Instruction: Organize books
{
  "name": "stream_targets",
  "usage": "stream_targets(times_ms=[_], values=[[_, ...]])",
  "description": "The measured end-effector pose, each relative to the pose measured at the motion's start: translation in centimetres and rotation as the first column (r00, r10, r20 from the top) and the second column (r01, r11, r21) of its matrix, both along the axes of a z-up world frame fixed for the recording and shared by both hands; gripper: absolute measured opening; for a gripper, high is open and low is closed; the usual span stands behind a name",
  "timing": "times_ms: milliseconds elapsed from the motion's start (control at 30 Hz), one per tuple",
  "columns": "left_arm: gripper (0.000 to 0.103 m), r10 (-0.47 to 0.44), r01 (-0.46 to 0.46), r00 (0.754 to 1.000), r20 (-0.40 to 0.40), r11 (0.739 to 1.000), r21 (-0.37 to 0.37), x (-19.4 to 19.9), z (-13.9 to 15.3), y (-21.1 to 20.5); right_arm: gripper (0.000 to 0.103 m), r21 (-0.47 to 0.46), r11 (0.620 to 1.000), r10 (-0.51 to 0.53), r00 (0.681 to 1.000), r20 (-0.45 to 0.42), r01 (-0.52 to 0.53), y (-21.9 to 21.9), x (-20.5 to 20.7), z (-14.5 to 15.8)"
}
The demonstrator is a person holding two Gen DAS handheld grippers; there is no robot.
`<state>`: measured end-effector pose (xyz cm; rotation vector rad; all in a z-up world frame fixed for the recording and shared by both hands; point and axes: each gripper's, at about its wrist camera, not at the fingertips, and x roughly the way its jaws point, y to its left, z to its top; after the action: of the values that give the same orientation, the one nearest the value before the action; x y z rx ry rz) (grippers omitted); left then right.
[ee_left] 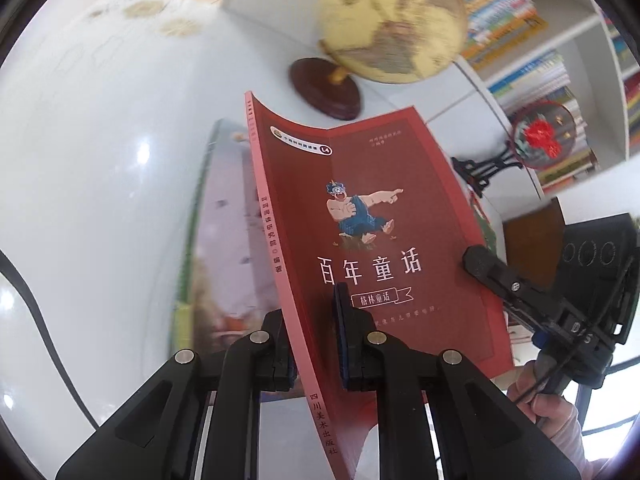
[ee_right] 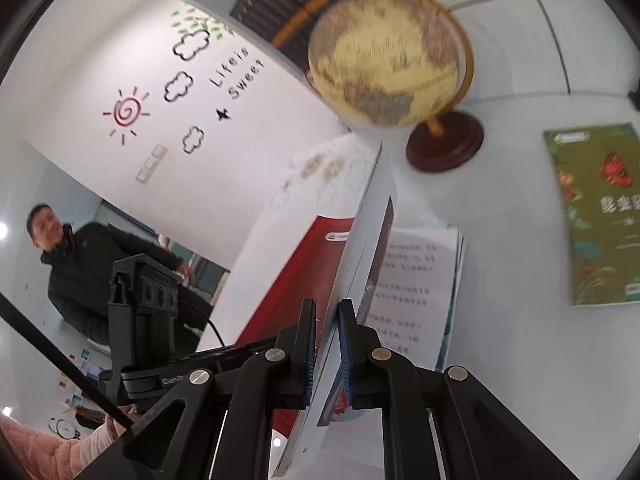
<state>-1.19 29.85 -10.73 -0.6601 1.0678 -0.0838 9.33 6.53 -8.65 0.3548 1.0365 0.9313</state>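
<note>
Sorting looks unfinished: left gripper (ee_left: 316, 344) clamps the red paperback's (ee_left: 372, 216) spine between its fingers, right gripper (ee_right: 326, 344) pinches a page edge; 1 green book (ee_right: 600, 216) lies beyond.

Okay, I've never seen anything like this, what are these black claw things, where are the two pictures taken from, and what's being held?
No robot here: a person holds a hand-operated two-finger clamp in each hand, each with a wide-angle camera looking along its fingers. In the left camera's picture the left gripper is clamped on the spine edge of a red book, and the right gripper shows at the book's far edge. The right camera's picture shows the right gripper pinching some of that open book's pages. On the white table stand a globe and a green book lying flat. Bookshelves fill the background.
</note>
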Motion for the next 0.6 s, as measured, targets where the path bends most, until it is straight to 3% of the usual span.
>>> stream_targets(times_ms=[167,333,400,467,533,567,600], values=[[0.018,-0.01,0.009,0.996,-0.087,1.0,-0.01,0.6,-2.0,0.8,0.011,-0.064,0.997,-0.04,0.996,-0.079,0.035,1.6,0.6,-3.2],[0.029,-0.048,0.053,0.987,-0.152,0.998,0.028,1.1,-2.7,0.2,0.011,-0.105,0.991,-0.1,0.984,-0.146,0.085,1.1,0.3,-5.4],[0.04,-0.059,0.076,0.978,-0.199,0.994,0.081,1.4,-2.9,-0.4,0.011,-0.122,0.987,-0.121,0.981,-0.155,0.102,0.7,0.2,-5.8],[0.043,-0.055,0.082,0.973,-0.225,0.99,0.113,1.5,-3.0,-0.6,0.011,-0.127,0.986,-0.128,0.977,-0.173,0.107,0.6,0.2,-6.0],[0.056,-0.058,0.091,0.966,-0.251,0.988,0.122,1.7,-2.9,-0.9,0.011,-0.128,0.986,-0.132,0.971,-0.2,0.108,0.6,0.3,-6.3],[0.069,-0.059,0.097,0.962,-0.267,0.986,0.134,1.8,-2.9,-1.0,0.011,-0.152,0.982,-0.146,0.968,-0.203,0.116,0.7,0.3,-6.4],[0.074,-0.055,0.11,0.953,-0.297,0.979,0.172,1.8,-2.8,-1.3,0.011,-0.172,0.978,-0.155,0.967,-0.203,0.121,0.6,0.4,-6.4]])
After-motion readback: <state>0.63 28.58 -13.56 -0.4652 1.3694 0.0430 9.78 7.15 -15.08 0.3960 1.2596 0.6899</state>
